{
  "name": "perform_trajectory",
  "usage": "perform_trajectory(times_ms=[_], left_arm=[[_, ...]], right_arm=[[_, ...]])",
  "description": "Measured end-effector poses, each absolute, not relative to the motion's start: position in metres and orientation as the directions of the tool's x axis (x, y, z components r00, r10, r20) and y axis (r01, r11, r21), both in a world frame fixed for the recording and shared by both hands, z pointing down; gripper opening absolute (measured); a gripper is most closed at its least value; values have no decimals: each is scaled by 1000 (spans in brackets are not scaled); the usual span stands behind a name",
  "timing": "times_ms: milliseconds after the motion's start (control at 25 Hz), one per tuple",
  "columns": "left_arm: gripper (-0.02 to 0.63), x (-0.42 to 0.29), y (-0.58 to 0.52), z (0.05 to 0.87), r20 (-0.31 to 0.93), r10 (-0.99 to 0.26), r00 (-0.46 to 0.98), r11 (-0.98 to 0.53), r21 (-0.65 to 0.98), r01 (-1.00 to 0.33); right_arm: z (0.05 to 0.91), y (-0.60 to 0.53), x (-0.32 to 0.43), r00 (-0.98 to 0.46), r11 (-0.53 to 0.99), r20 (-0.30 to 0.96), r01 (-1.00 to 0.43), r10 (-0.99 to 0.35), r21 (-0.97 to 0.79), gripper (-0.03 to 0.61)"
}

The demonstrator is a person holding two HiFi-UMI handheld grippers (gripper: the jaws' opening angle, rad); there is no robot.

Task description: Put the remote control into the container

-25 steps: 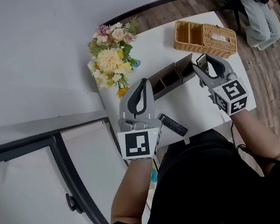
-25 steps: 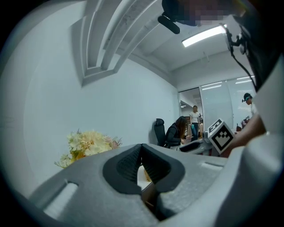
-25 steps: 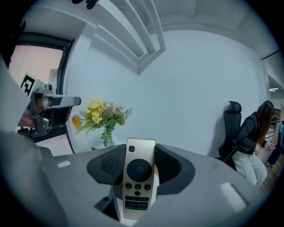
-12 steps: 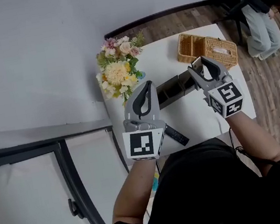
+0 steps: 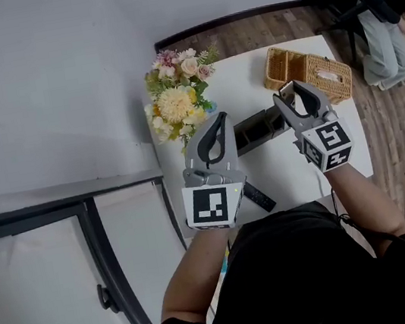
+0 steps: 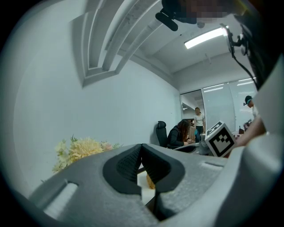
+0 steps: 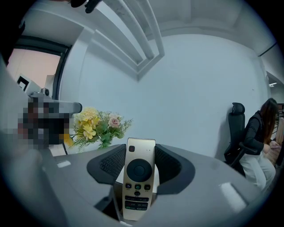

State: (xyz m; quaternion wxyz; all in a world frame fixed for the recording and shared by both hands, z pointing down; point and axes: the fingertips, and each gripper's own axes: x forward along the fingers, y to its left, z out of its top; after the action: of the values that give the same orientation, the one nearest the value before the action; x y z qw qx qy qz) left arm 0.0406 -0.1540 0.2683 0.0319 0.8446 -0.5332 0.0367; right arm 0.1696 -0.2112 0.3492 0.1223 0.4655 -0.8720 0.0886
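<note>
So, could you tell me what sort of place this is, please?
Most likely an open office: a black office chair, a person sitting at work, and ceiling strip lights.

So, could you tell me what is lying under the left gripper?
A black remote lies on the table below the left gripper. Only one end of it shows; the rest is covered by the gripper's marker cube.

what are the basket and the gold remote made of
Basket: woven wicker or rattan by the look, natural tan and matte; the interlaced strands show. Gold remote: probably plastic with a satin pale-gold finish, though a metal face is possible; its buttons are dark and look rubbery.
</note>
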Motion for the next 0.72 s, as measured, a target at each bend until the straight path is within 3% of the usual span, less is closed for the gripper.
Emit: perform_trajectory(times_ms=[720], left_arm=[[0,36,-161,290,123,-897,425,-424,40,-905]], right_arm=[[381,-222,168,-508,519,301,-853,-807,-48,213]])
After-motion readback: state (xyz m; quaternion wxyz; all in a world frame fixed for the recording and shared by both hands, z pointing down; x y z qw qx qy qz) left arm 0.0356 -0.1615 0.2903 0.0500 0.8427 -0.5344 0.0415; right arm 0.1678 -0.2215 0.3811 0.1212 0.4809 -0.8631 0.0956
